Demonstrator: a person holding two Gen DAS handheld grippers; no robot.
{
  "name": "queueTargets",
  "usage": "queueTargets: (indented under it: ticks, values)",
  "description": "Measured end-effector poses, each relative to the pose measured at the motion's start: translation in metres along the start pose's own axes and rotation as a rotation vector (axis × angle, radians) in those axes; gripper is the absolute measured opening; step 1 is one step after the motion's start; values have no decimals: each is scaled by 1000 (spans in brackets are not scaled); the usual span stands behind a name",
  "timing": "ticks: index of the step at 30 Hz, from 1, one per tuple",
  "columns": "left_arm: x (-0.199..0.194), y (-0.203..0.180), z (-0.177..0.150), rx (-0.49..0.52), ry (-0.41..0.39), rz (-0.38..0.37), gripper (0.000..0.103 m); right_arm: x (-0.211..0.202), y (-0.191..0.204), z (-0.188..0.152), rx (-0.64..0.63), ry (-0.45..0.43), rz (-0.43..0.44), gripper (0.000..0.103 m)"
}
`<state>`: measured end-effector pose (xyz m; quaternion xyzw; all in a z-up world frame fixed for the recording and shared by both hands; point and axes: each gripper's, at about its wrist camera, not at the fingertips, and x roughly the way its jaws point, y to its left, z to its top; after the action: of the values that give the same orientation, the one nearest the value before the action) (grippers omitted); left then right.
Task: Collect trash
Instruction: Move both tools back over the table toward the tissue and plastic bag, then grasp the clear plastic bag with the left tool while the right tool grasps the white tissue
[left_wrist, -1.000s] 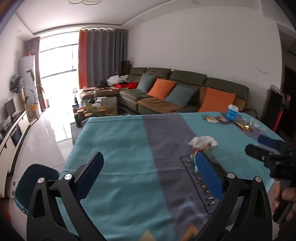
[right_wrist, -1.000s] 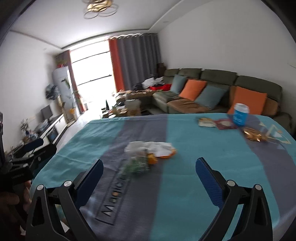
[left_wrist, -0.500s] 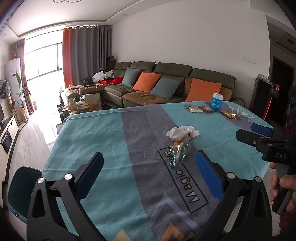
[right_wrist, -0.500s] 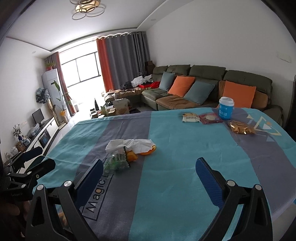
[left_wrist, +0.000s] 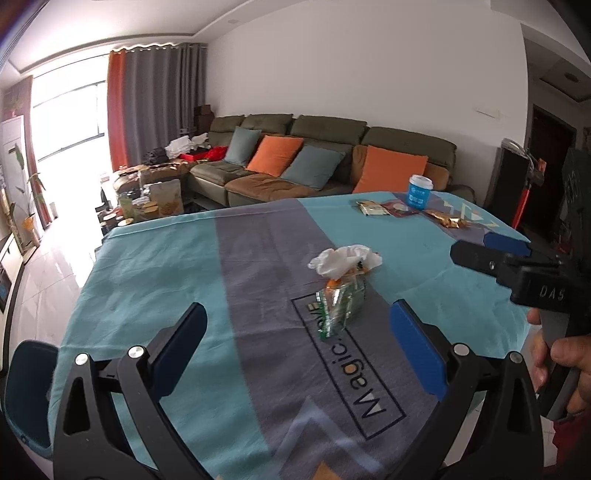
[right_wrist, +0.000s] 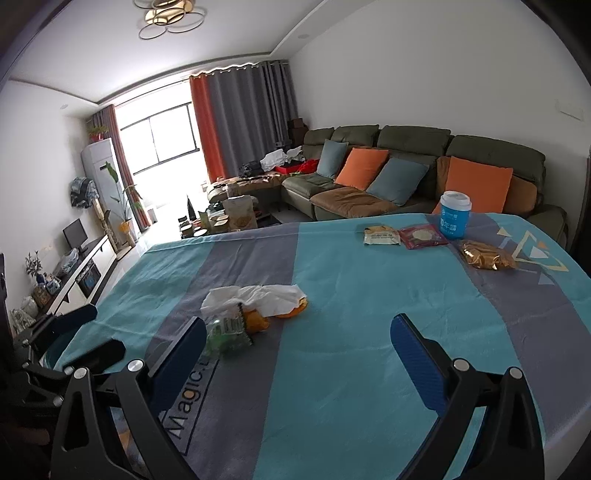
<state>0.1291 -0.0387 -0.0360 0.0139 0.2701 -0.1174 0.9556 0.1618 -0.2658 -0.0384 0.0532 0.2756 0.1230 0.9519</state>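
Big table (left_wrist: 155, 258) under a teal and grey cloth (right_wrist: 369, 302), sofa (right_wrist: 406, 162) with orange and blue cushions far behind. Teal bin (left_wrist: 27, 391) down off the near-left corner of the table.

Left gripper (left_wrist: 295, 347) hovering over the near edge, jaws spread wide, nothing between them. Right gripper (right_wrist: 297, 354) likewise low over the cloth, gaping wide and empty; seen from the left camera at the right edge, gripped by a hand (left_wrist: 569, 365).

Trash pile (left_wrist: 343, 280) mid-table on the grey stripe, just beyond the "Magic" print: crumpled white tissue (right_wrist: 258, 295) on top, green wrapper (right_wrist: 227, 334) on the near side, orange peel (right_wrist: 258, 321) tucked between. Pile just beyond both grippers, touched by neither.

Far right of the table: blue cup (right_wrist: 455, 216), upright, with three snack packets (right_wrist: 423, 236) lying near it, well apart from the pile.
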Motion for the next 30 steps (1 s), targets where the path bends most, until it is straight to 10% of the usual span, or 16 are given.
queueTargets:
  ticks: [15, 30]
  values:
    - [63, -18, 3, -2, 86, -93, 96, 24, -13, 12, 1, 41, 5, 96]
    - [121, -18, 1, -63, 239, -173, 39, 62, -11, 22, -28, 98, 56, 96]
